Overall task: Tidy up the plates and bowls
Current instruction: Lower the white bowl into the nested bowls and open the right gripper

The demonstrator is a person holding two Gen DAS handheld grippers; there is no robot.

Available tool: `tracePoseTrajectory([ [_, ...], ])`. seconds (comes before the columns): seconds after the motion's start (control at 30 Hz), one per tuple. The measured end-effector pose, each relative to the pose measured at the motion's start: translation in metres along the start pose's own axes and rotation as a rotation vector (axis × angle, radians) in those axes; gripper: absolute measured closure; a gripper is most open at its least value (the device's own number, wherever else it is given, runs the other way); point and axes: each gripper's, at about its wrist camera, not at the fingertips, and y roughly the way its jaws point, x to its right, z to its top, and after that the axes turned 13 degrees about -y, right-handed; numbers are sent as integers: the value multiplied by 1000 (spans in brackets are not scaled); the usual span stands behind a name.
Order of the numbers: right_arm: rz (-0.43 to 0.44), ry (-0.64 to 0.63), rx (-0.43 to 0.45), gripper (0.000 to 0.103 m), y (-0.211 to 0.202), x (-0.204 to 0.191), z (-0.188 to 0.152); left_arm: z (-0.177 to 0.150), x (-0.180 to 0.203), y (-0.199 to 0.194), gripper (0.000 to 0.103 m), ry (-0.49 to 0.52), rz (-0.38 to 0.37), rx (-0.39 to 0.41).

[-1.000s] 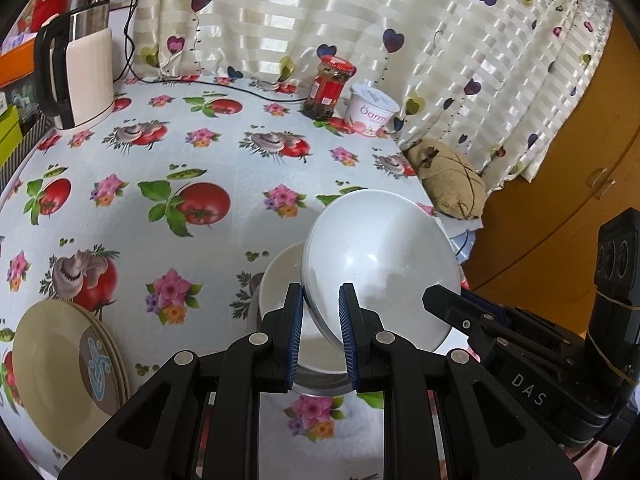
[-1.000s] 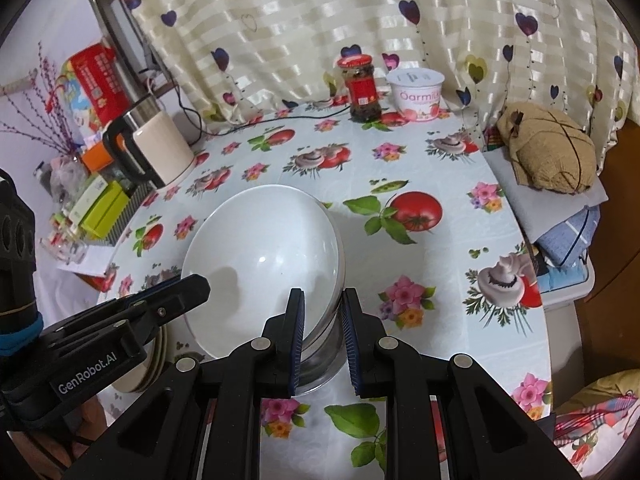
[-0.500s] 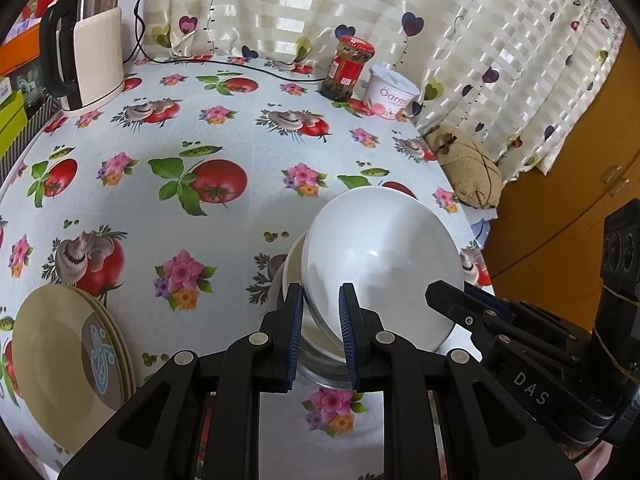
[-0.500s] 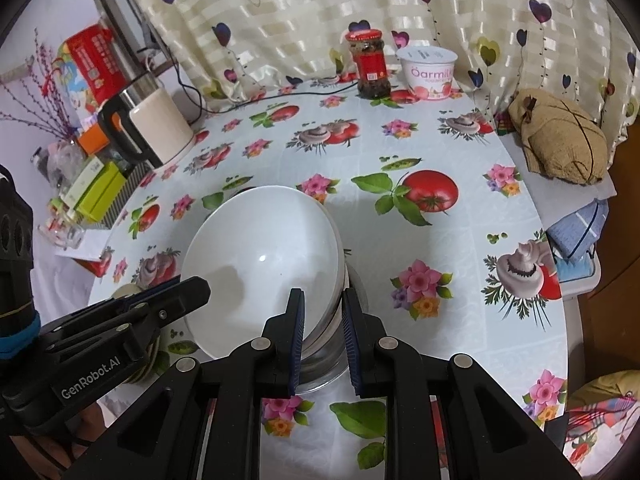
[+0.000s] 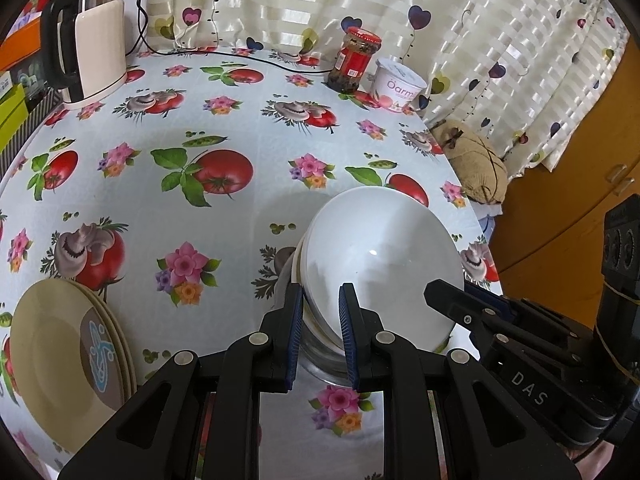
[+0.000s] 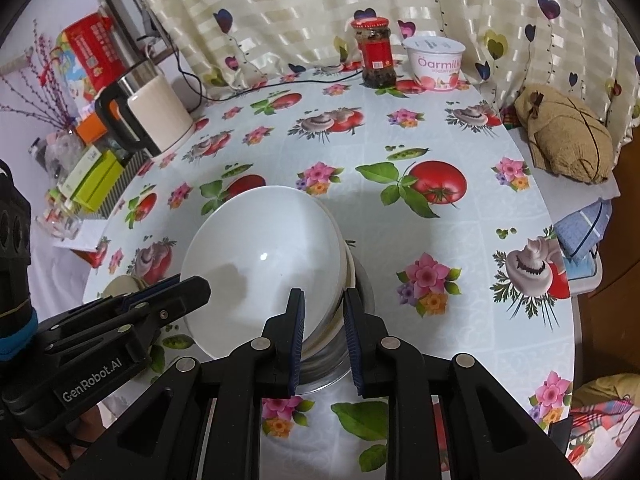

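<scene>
A white bowl (image 5: 384, 264) (image 6: 264, 256) lies tilted on top of a stack of white bowls, which rests in a steel bowl (image 5: 320, 368) (image 6: 360, 280) on the flowered tablecloth. My left gripper (image 5: 320, 308) is shut on the white bowl's near left rim. My right gripper (image 6: 323, 312) is shut on its opposite rim, where the rims below crowd between the pads. Each gripper shows in the other's view: the right gripper (image 5: 440, 292) and the left gripper (image 6: 176, 292). A stack of beige plates (image 5: 60, 360) (image 6: 120, 284) lies to the left.
An electric kettle (image 5: 96, 52) with its cable stands at the back left. A red-lidded jar (image 5: 354, 60) and a yogurt tub (image 5: 400, 86) stand by the curtain. A brown pouch (image 5: 472, 160) lies past the table's right edge, next to a wooden cabinet (image 5: 580, 160).
The white bowl has come down a little and nests closer into the stack under it. Both grippers keep their hold on its rim.
</scene>
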Motion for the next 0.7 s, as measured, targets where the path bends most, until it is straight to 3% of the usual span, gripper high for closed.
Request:
tracePoseTrajectory([
  [0.7, -5, -11, 5, 80, 3, -1, 0, -3, -1, 0, 84, 31, -16, 23],
])
